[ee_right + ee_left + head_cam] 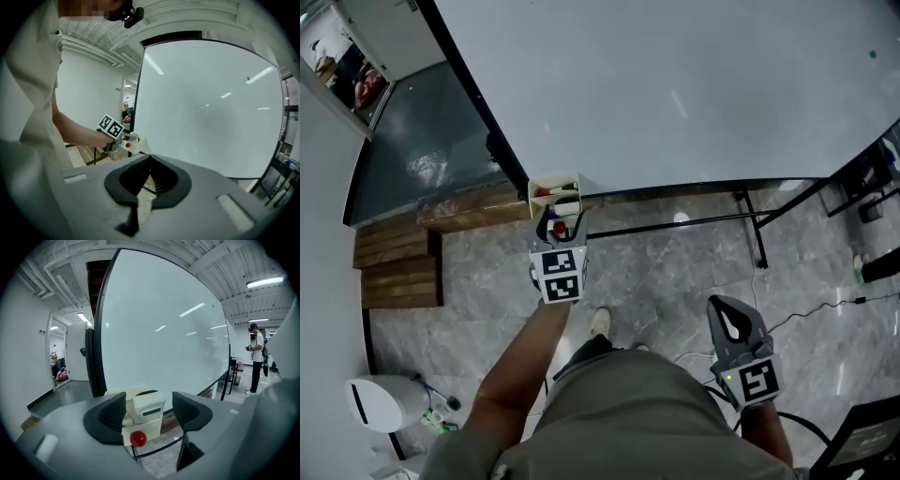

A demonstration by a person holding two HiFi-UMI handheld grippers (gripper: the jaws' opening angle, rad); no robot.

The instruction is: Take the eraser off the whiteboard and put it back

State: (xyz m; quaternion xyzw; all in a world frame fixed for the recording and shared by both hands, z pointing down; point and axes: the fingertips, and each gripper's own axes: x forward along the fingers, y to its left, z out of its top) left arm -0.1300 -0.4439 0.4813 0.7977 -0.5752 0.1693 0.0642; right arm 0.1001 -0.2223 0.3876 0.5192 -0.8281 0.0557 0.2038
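At the lower left corner of the whiteboard (675, 84) hangs a cream box (553, 181), and the eraser (148, 409) sits in it. The eraser is a pale block. Its short end, marked with a dark slot, faces away from the whiteboard, so its long axis seems to run back toward the board, though the view squashes it too much to be sure. A red knob (138, 438) shows on the box front just below it. The left tongs (555, 223) point at the box and are released: the jaws stand wide on either side of the eraser, with a gap on each side. To the right, well off the whiteboard and above the grey floor (675, 272), the right tongs (150, 161) are clenched on nothing.
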